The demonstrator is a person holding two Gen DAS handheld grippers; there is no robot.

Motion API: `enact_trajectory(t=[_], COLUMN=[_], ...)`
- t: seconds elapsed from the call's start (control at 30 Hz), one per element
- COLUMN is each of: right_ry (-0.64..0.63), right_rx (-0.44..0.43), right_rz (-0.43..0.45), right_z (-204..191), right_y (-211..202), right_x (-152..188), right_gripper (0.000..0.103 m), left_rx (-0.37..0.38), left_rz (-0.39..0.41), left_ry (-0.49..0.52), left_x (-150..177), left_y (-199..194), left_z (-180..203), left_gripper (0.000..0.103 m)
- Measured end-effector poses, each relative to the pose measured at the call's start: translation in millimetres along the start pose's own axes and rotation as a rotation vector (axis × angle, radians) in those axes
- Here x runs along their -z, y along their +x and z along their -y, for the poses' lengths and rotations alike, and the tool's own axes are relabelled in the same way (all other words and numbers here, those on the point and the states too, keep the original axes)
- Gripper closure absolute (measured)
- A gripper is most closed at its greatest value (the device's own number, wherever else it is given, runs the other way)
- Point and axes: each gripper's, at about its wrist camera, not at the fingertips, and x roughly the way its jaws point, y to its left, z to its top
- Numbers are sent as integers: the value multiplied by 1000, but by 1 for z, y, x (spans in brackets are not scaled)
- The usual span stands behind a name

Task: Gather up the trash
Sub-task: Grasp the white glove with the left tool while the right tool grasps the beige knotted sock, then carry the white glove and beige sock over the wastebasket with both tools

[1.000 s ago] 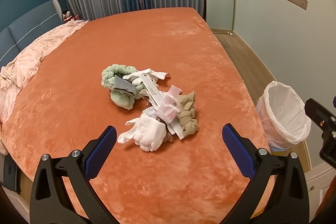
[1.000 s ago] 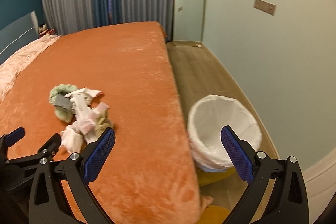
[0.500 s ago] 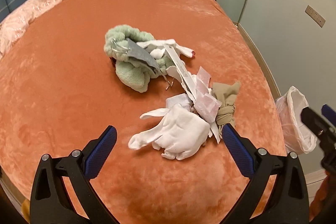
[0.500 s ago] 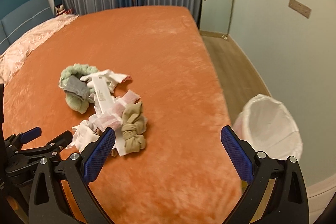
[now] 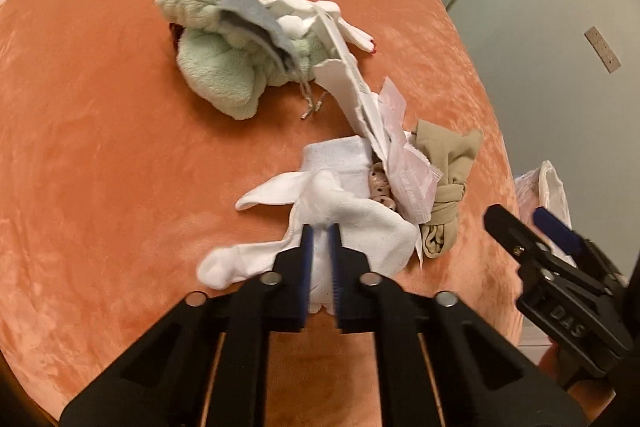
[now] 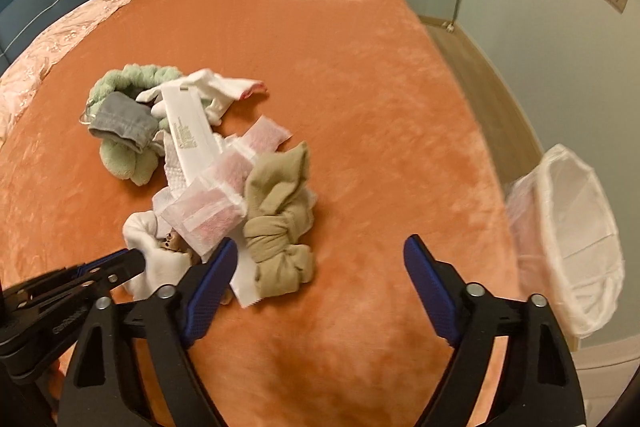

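Where visible, bin liner (image 6: 576, 247) rightmost.

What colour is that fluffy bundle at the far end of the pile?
Pale mint green: the fluffy bundle shows best in the left wrist view, with a grey cloth draped over it.

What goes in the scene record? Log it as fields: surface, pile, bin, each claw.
surface: orange bedspread
pile: green fluffy cloth, grey cloth, white paper strip, pink-white wrappers, tan knotted cloth, white cloth
bin: white-lined trash bin, on the floor beside the bed
left claw: shut on the white cloth
right claw: open, just been closing, nothing between the pads, beside the tan knotted cloth
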Motion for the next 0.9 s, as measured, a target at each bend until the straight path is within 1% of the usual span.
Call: enact_trajectory(t=[0.03, 0.07, 0.1, 0.23, 0.3, 0.37, 0.43, 0.47, 0.5, 0.53, 0.57, 0.6, 0.63, 0.77, 0.83, 0.87, 0.9], right_ry=[3, 3, 0, 7, 23, 44, 48, 48, 51, 55, 60, 69, 75, 105, 117, 124, 128], right_rx=[-21, -31, -44, -59, -79, -105, -119, -122, -127, -131, -132, -131, -127, -109, -99, -98, -98], right_rz=[-11, -20, -34, -79, -110, -133, -130, -128, -124, -117, -111, -101, -94, -66, -57, -52, -51], right_z=[-3, -6, -10, -19, -19, -17, -16, -15, -14, -12, -9, -5, -2, 14, 22, 26, 29], right_y=[6, 9, 16, 37, 47, 55, 55, 53, 49, 46, 43, 37, 32, 13, 4, 0, -3], right_x=[-1, -1, -1, -1, 1, 4, 5, 5, 5, 5, 6, 6, 6, 7, 7, 7, 7], right_gripper=[32, 35, 40, 54, 69, 72, 75, 76, 77, 78, 78, 79, 79, 80, 80, 80, 79], left_rx=[-3, -10, -16, -34, -37, -43, -42, -42, -33, -30, -32, -30, -27, -25, -30, -26, -16], left_rz=[7, 15, 21, 38, 49, 57, 68, 69, 58, 46, 47, 63, 66, 37, 27, 24, 11], left_ry=[-3, -4, -4, -25, -30, -26, -20, -25, -41, -64, -81, -100, -101, -54, -25, -16, -4], left_x=[0, 1, 1, -1, -2, -4, -5, -5, -4, -3, -3, 0, 1, 5, 6, 6, 6], left_y=[-2, -6, -9, -21, -28, -31, -32, -31, -29, -27, -25, -25, -24, -9, -1, 1, 4], left_z=[-2, -5, -7, -16, -19, -18, -15, -15, -14, -14, -12, -10, -8, 9, 18, 20, 22], left_gripper=[100, 102, 103, 103, 103, 103, 103, 97, 76, 62, 41, 38, 38, 37, 40, 52, 67])
